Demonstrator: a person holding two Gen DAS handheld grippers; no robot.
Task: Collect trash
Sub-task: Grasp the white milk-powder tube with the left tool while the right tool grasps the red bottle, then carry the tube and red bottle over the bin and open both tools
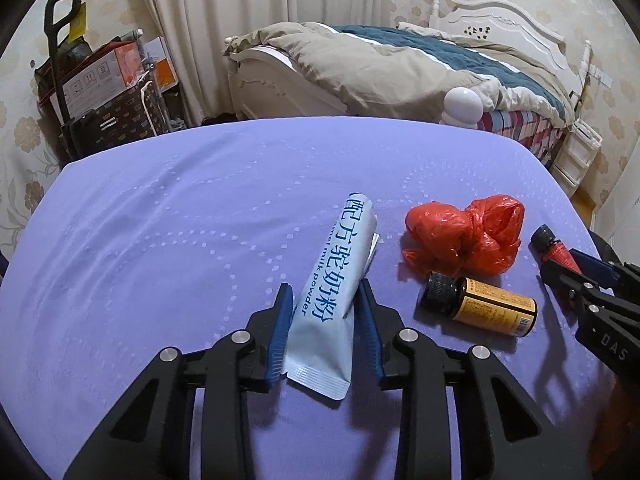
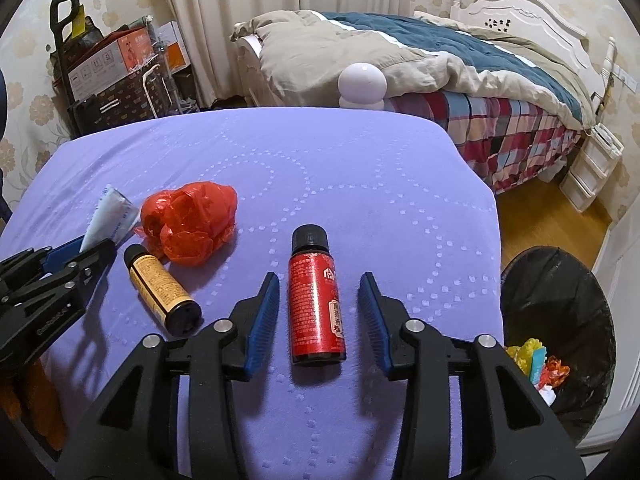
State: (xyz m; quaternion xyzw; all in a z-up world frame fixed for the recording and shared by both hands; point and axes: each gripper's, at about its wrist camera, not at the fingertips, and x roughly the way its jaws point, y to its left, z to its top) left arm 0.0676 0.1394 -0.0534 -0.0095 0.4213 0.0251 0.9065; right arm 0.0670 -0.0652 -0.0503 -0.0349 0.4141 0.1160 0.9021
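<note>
A pale blue milk powder sachet [image 1: 340,272] lies lengthwise on the purple table [image 1: 160,220], and my left gripper [image 1: 323,285] is shut on its lower half, both blue pads against its sides. From the right wrist view the sachet [image 2: 110,214] sticks up out of the left gripper [image 2: 80,252]. A red bottle with a black cap [image 2: 316,300] lies between the pads of my right gripper [image 2: 319,276], which is open with a gap on each side. Between the two grippers lie a crumpled red plastic bag [image 1: 468,236] and an amber bottle with a yellow label [image 1: 480,308].
A black-lined trash bin [image 2: 560,300] holding colourful scraps stands on the floor off the table's right edge. Beyond the far edge are a bed [image 2: 440,64], a white round object [image 2: 362,80], and boxes with a trolley [image 2: 100,72] at the back left. White drawers [image 2: 592,172] stand by the bed.
</note>
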